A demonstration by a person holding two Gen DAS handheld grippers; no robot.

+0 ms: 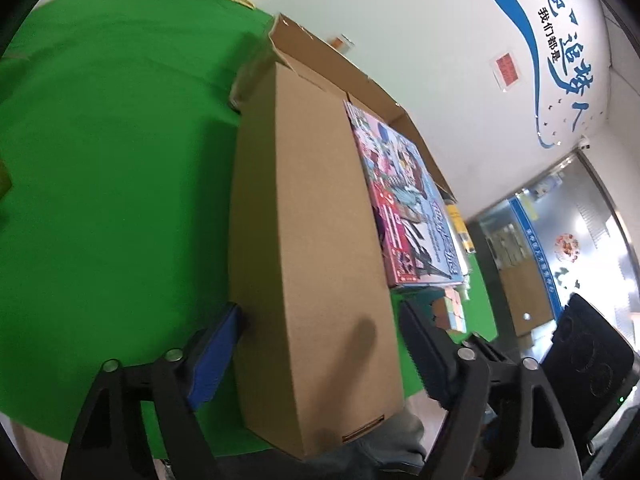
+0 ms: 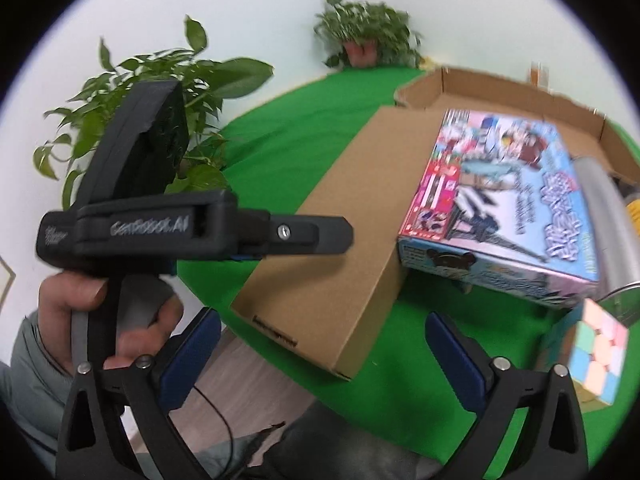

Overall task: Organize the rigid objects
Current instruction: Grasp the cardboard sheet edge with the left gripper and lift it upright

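A round table covered in bright green cloth (image 1: 100, 160) fills the left wrist view from nine o'clock to the centre. On the white wall at one o'clock run curved blue lettering (image 1: 560, 60) and a small red notice (image 1: 507, 67), with a black chair back (image 1: 588, 352) at four o'clock. In the right wrist view, a leafy plant (image 2: 132, 96) stands at ten o'clock and a potted plant (image 2: 366, 36) at twelve o'clock.
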